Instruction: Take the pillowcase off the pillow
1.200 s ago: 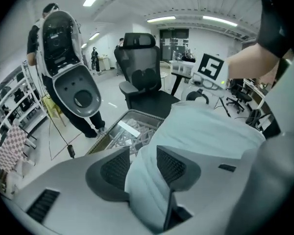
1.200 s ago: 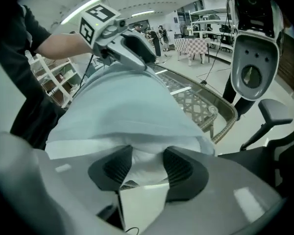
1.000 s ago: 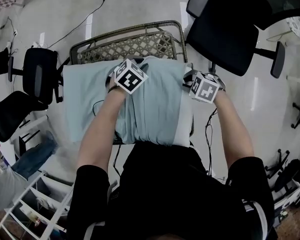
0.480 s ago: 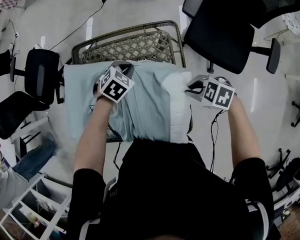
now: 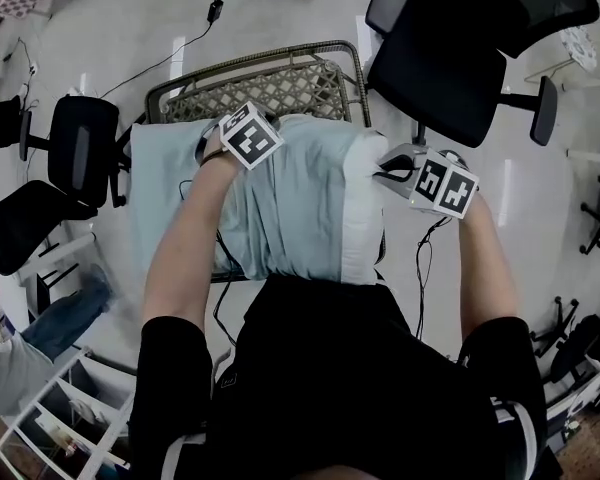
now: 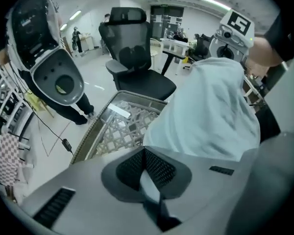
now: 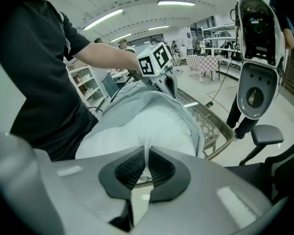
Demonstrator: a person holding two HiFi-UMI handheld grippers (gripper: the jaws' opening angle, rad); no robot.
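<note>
While both grippers are clamped, neither shows a gap between its pads. Left gripper (image 6: 144, 154): jaws pressed together on a thin fold of the light blue pillowcase (image 5: 280, 198); a strip of that cloth runs down between the pads. Right gripper (image 7: 147, 161): jaws pressed together on a pinch of the white pillow (image 5: 361, 218), with a narrow ridge of white fabric caught between the pads.

Hard to make out: in the head view the marker cube covers the spot where the left jaws meet the cloth. The person's torso (image 5: 330, 388) cuts off the near end of the pillow. Most of the top of the wicker bench (image 5: 270, 86) is under the pillow, and only its far lattice strip is bare.

Layout, relative to the wicker bench: the pillow lies across the bench's near part. The pillowcase covers the pillow over the bench's left side and middle. Bare white pillow shows along the bench's right edge. The left gripper grips the pillowcase's far edge near the bench's middle. The right gripper sits just off the bench's right side, at the pillow's bare edge.
</note>
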